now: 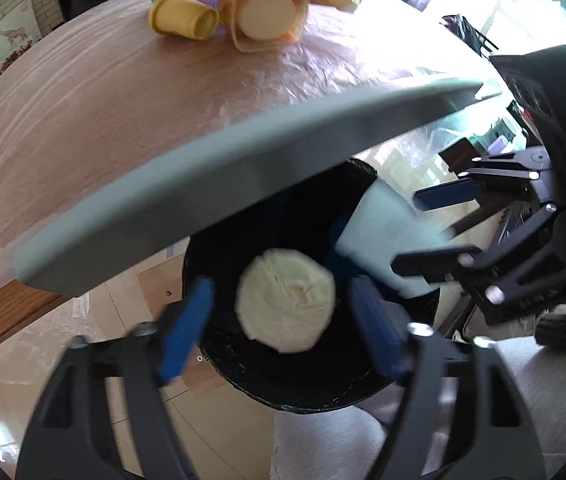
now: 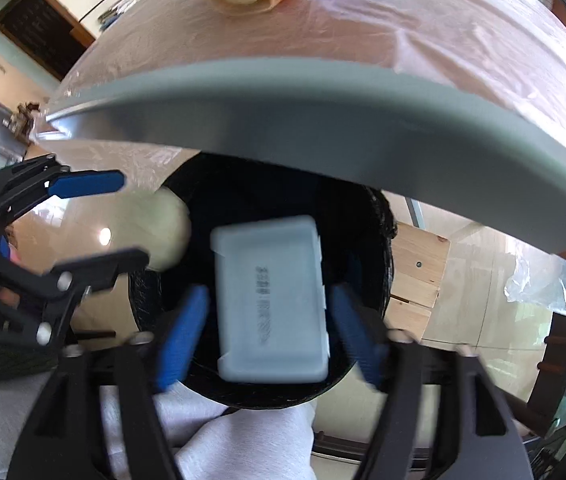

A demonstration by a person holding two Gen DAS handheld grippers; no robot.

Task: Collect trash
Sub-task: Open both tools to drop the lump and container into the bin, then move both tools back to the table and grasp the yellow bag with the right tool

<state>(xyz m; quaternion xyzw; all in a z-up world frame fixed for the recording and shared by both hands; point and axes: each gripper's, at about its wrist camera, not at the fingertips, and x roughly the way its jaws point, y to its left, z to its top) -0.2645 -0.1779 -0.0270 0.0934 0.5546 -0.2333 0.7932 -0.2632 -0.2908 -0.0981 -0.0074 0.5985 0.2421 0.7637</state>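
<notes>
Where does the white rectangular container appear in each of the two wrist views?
Left wrist view: the white rectangular container is right of centre, beside the right gripper, over the black bin.
Right wrist view: it fills the centre, between the blue fingers.
Shared landmark: the grey table edge above the bin.

Black linkage frames on the left gripper [image 1: 279, 320] and right gripper [image 2: 271, 336], silver screws, blue-padded jaws; grey-white trousers below.
</notes>
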